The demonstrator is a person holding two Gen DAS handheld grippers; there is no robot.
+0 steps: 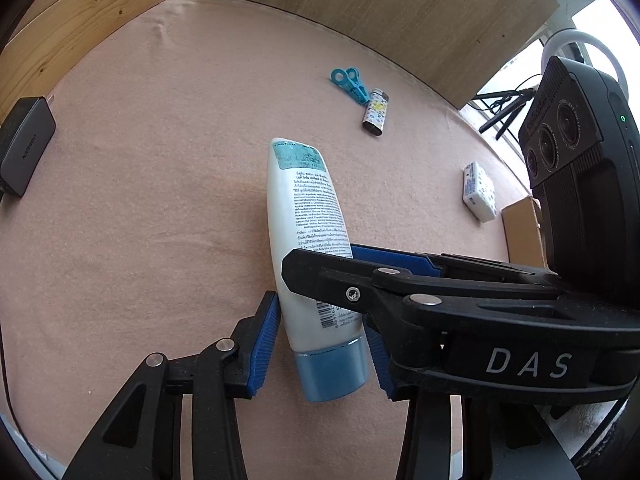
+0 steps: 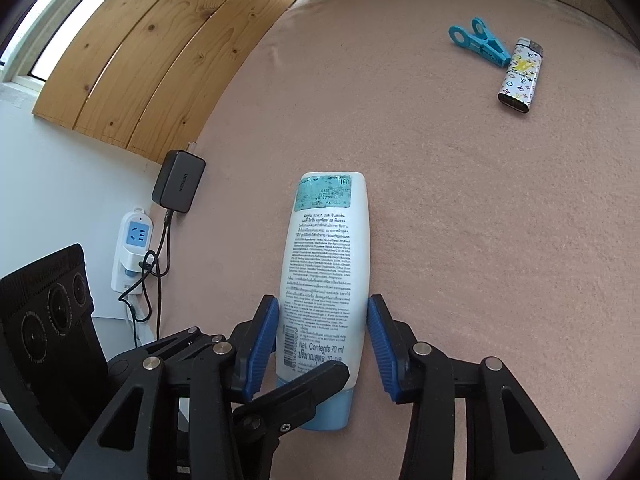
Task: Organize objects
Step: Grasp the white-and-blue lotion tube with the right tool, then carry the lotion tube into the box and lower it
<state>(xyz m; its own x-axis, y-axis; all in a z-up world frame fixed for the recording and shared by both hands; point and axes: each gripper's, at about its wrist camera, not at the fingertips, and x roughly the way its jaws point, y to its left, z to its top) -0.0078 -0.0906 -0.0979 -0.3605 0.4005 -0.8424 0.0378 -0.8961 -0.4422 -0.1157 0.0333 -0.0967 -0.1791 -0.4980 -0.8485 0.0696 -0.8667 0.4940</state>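
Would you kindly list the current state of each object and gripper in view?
Tube: lying flat, cap toward the grippers, held on both sides.
Left gripper: shut on the tube.
Right gripper: shut on the tube.
Lighter: lying flat.
Blue clip: lying beside the lighter.

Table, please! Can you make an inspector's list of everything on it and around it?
Surface: pink cloth, a few wrinkles.
Job's things: lotion tube, blue clip, patterned lighter, small white packet.
Clutter: black charger at the cloth's edge; cardboard box.
Grippers: left hand-held gripper and right hand-held gripper both press their pads on the tube.
Cables: black cable runs from the charger towards the white power strip.
Surroundings: wooden panels, white wall.
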